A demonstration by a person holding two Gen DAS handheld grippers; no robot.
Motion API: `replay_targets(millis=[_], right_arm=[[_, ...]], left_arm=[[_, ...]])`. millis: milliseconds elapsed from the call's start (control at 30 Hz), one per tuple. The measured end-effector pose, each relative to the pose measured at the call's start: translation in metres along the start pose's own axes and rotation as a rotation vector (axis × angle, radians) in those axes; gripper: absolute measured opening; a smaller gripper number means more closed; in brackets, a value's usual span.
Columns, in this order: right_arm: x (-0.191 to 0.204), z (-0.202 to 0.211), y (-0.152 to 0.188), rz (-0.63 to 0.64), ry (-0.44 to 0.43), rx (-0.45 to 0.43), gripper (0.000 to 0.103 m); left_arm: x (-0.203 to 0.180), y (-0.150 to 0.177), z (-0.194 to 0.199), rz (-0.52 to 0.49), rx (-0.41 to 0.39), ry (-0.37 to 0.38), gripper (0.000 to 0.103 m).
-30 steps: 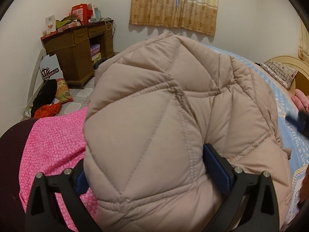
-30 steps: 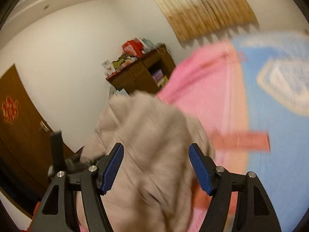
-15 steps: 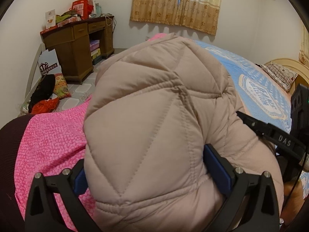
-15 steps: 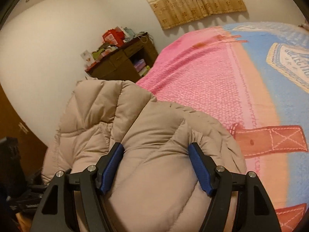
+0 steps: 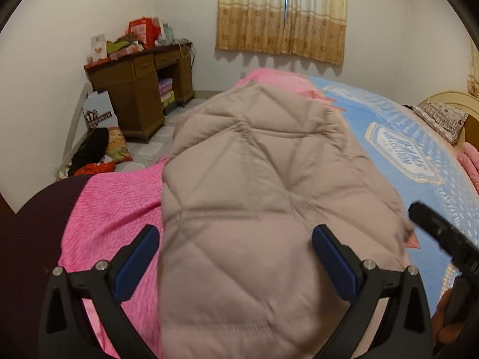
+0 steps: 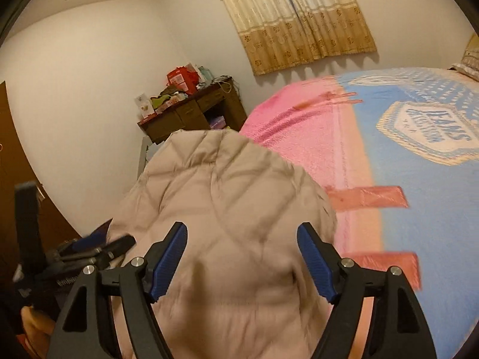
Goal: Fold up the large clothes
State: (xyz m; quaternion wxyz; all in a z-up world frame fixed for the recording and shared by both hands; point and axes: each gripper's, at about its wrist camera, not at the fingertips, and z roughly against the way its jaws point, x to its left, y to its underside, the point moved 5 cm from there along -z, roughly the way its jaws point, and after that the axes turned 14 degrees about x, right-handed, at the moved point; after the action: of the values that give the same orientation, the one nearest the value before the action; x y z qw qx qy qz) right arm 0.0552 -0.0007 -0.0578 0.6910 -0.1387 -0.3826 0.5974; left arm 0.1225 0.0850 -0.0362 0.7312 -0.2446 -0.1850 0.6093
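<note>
over bed [image 5: 389, 137], both tools astride jacket [image 5: 263, 209]

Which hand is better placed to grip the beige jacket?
Probably right: the right hand-held gripper, whose jaws have just been opening, straddles the beige jacket squarely; the left hand-held gripper sits off-centre.

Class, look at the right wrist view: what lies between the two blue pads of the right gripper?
In the right wrist view, the beige quilted jacket fills the gap of the right gripper. Its jaws have just been opening, and the pads stand slightly off the fabric.
</note>
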Motion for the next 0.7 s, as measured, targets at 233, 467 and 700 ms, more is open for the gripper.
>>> replay_targets(millis=[233, 467, 700], right_arm=[[0.003, 0.033, 0.035, -0.052, 0.035, 0.009, 0.085], [0.014, 0.064, 0.06, -0.008, 0.133, 0.018, 0.085], [0.033, 0.106, 0.07, 0.038, 0.188, -0.039, 0.086]], left_arm=[[-0.017, 0.033, 0.028, -0.021, -0.02, -0.045, 0.103], [-0.029, 0.065, 0.046, -0.033, -0.036, -0.079, 0.103], [-0.038, 0.074, 0.067, -0.023, -0.05, -0.071, 0.103]])
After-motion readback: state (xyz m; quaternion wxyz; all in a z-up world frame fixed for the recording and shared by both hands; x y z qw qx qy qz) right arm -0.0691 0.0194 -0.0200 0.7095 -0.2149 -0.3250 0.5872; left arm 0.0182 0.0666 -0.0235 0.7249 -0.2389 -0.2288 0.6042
